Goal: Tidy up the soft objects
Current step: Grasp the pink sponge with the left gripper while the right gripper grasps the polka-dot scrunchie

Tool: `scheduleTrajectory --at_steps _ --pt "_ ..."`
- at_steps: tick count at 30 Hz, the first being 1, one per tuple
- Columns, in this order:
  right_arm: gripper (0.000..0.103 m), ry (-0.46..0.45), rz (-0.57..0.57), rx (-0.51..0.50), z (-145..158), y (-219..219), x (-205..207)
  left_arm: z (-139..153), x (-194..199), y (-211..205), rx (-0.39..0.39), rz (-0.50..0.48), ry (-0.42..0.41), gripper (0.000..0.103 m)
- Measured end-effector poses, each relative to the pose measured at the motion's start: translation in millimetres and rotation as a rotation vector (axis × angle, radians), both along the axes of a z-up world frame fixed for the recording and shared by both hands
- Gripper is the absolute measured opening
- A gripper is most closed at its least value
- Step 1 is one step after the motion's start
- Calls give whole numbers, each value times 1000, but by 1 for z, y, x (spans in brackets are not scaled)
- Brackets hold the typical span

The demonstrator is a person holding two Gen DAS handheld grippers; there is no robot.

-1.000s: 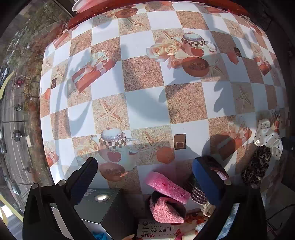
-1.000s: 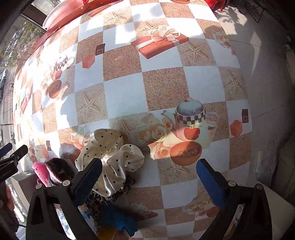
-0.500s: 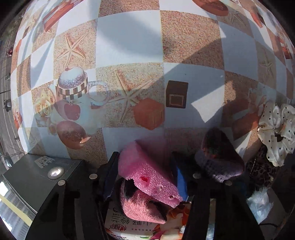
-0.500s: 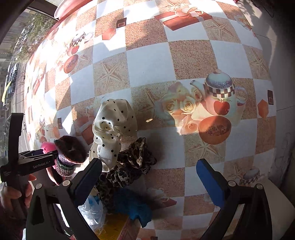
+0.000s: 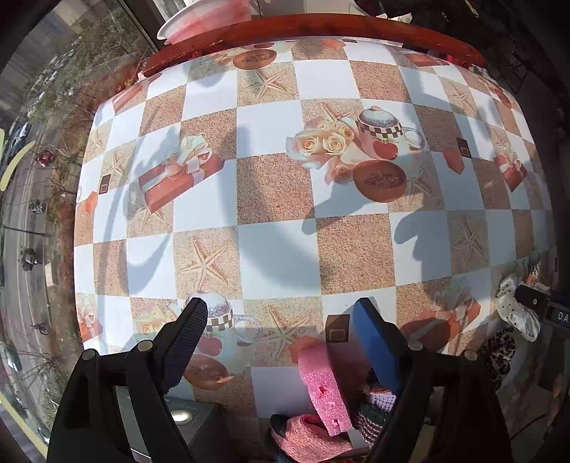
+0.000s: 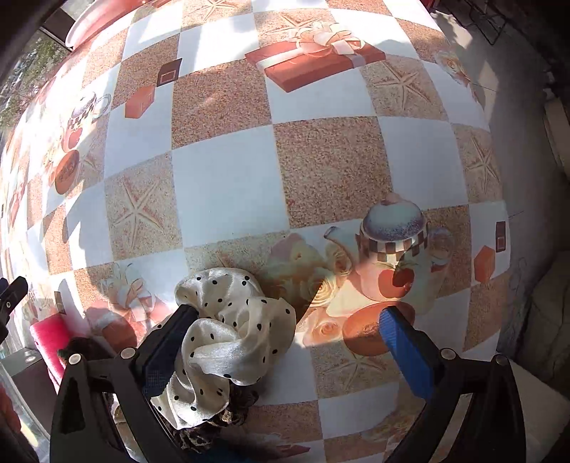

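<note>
My left gripper (image 5: 281,320) is open above the table's near edge. A pink foam sponge (image 5: 322,386) stands tilted between its fingers, near the right one, resting on a pink knitted piece (image 5: 306,440) and a striped knitted piece (image 5: 374,409). My right gripper (image 6: 288,327) is open over a cream polka-dot scrunchie (image 6: 228,338), which touches its left finger (image 6: 167,349). A leopard-print scrunchie (image 6: 213,424) lies under the cream one. The cream scrunchie (image 5: 516,313) and leopard scrunchie (image 5: 498,352) also show at the right in the left wrist view.
The table wears a checkered cloth (image 5: 278,249) printed with teapots, gifts and starfish. A grey box (image 5: 192,424) sits at the near edge, left of the pile. A red-and-white bowl (image 5: 210,19) stands beyond the far edge. The pink sponge (image 6: 50,334) shows at the right wrist view's left.
My left gripper has opened and drawn back and up from the pink sponge, which stays on the pile. My right gripper has moved down closer onto the cream scrunchie.
</note>
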State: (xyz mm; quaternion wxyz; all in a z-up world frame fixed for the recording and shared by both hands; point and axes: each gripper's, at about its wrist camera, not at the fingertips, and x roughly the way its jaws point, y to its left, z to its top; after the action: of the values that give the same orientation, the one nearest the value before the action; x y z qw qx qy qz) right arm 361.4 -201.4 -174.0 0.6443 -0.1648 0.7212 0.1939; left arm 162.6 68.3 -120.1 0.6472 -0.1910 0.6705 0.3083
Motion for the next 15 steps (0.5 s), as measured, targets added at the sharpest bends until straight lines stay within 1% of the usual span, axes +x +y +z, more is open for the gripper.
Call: scheduleTrajectory --at_steps 1,3,4,6,9,11,13,14,15 --pt "103 13 -24 41 6 -9 4 0 -4 -1 -30 9 0 86" --pt "103 44 -36 104 14 -19 5 -9 -13 -10 -73 29 36 86" --pt "103 57 -32 121 17 -24 5 -14 -19 -14 -83 28 53 86" --pt "103 79 -16 144 20 -18 -6 -23 -20 -29 -81 16 88 86" --pt "103 85 13 139 17 -5 -16 -36 -23 -43 -91 5 118 86" --pt "103 96 35 132 7 16 -25 -44 -22 -43 -86 3 125 86" --pt "103 90 68 99 -4 32 -36 -49 -22 -43 -85 -1 134 86" --pt "103 81 86 74 -10 37 -41 -59 -23 -48 -84 -2 143 85" --pt "103 72 104 43 -18 40 -47 -62 -22 -48 -90 -2 147 82"
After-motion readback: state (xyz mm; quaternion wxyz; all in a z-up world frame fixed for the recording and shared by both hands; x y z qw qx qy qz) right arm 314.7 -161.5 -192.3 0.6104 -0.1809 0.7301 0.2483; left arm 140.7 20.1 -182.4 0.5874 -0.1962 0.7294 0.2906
